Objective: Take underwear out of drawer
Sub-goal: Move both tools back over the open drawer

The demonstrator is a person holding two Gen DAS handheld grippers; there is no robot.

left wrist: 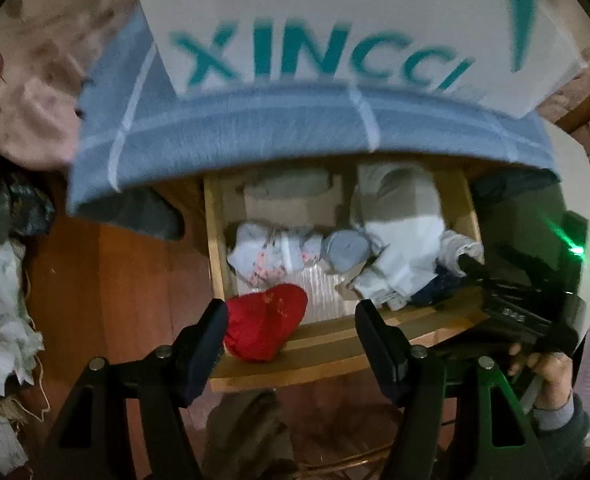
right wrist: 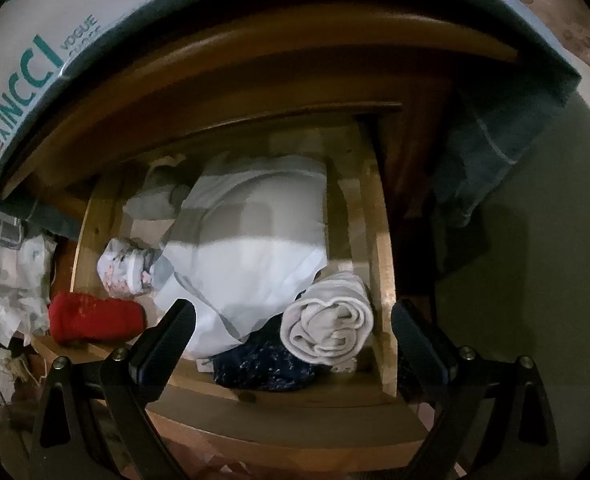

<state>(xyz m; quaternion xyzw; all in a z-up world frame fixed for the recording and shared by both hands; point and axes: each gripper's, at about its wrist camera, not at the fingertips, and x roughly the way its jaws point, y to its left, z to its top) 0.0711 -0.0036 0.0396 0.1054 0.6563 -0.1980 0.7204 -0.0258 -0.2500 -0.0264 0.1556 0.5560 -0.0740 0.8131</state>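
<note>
Item: wooden drawer (right wrist: 383, 264), pulled open. My right gripper (right wrist: 293, 330) spread wide, empty; rolled beige underwear (right wrist: 327, 320) just ahead between its fingers, atop navy cloth (right wrist: 263, 364). My left gripper (left wrist: 291, 326) spread wide, empty; red bundle (left wrist: 265, 320) between its fingers.

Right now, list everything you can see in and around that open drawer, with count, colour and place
drawer: one, light wood, open.
red roll: one, red, front left corner.
floral bundle: one, white with pink print, behind the red roll.
white cloth: one, white-grey, centre.
beige roll: one, front right.
navy garment: one, dark blue patterned, front, under the white cloth.
blue cloth: one, checked, draped over the top.
white box: one, teal lettering, on the cloth.
left gripper: open.
right gripper: open.
</note>
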